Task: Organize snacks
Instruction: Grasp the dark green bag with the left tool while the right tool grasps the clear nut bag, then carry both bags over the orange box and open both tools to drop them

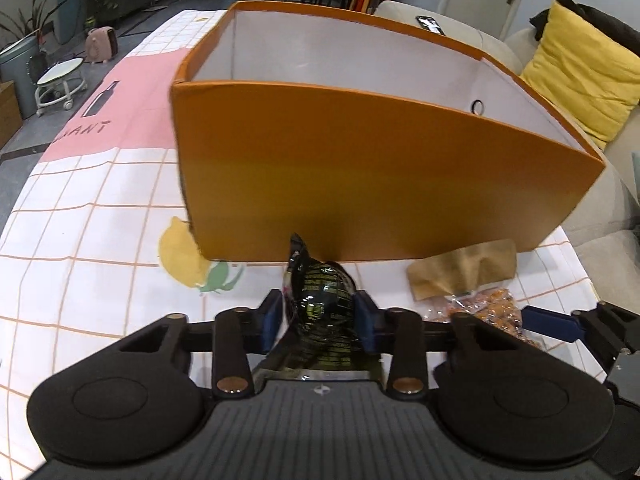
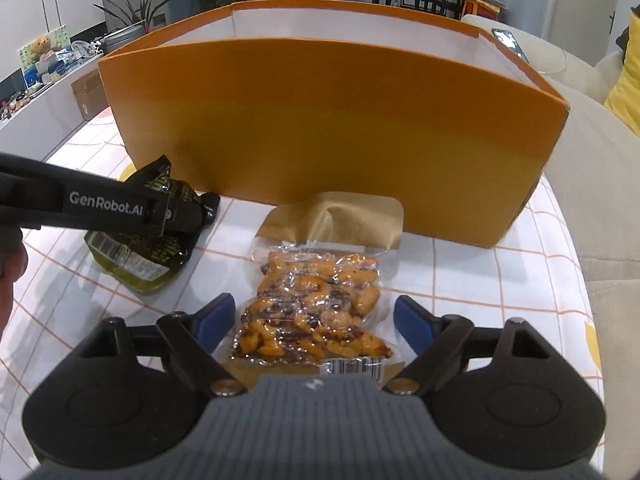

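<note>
While the left gripper [image 1: 319,316] has its blue pads pressed against both sides of a dark, glossy foil snack packet with yellow-green print [image 1: 320,300], the right gripper [image 2: 310,320] stands wide, its pads either side of a clear vacuum-sealed pack of orange-brown snack pieces with a kraft-paper top [image 2: 316,300] and apart from it. Both packs lie on the white tablecloth with an orange grid [image 2: 500,292], the dark one low, its bottom edge apparently on the cloth.

Just beyond stands a large open orange cardboard box with a white lining [image 1: 360,168], its near wall close behind both packs. What shows of the interior appears bare.

Judgement: the step in hand is loading the dark packet. The next move calls for a lift clear above the near rim, then forward travel before release.

Room is open above the box. The near wall is tall, and the table's right edge and a beige sofa [image 2: 600,200] lie close.
</note>
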`<state>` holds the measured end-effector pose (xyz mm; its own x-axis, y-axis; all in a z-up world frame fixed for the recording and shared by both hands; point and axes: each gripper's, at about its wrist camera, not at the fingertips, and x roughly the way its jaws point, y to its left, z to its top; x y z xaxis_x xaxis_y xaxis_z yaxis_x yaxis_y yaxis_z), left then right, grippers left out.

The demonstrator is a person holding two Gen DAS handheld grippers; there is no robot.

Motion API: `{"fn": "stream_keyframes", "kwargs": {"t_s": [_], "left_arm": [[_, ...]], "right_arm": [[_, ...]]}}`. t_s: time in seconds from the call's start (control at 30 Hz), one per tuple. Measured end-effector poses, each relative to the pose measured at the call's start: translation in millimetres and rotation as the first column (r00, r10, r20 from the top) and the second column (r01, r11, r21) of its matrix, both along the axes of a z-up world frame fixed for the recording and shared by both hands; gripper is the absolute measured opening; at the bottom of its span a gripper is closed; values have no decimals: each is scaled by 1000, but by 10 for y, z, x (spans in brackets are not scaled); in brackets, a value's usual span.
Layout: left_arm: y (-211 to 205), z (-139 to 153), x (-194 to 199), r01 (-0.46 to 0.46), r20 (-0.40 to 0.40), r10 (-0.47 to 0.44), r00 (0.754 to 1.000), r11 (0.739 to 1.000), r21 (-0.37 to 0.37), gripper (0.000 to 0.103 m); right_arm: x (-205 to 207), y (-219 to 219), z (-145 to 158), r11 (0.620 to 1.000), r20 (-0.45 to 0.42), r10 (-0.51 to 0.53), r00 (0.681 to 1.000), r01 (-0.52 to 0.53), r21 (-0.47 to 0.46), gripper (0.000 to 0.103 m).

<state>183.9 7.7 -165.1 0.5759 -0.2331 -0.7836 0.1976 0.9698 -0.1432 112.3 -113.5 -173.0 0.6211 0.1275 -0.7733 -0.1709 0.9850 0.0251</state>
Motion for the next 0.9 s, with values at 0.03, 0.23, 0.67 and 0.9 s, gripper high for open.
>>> {"fn": "stream_keyframes", "kwargs": {"t_s": [0.03, 0.23, 0.67, 0.9], "left_arm": [[-8, -1, 8, 1, 0, -1, 1000, 1000, 5, 42], [-3, 20, -17, -8, -23, 8, 1000, 1000, -1, 41], [-85, 143, -202, -6, -35, 6, 999, 1000, 6, 41], [-105, 392, -350, -16, -1, 16, 1000, 1000, -8, 41]], "right_arm": [[2, 2, -8, 1000, 2, 3, 1000, -3, 0, 81], [-40, -3, 0, 1000, -2, 0, 1000, 0, 0, 75], [-101, -163, 217, 998, -5, -19, 1000, 20, 59, 71], [-267, -269, 486, 998, 44, -18, 999, 15, 62, 71]]}}
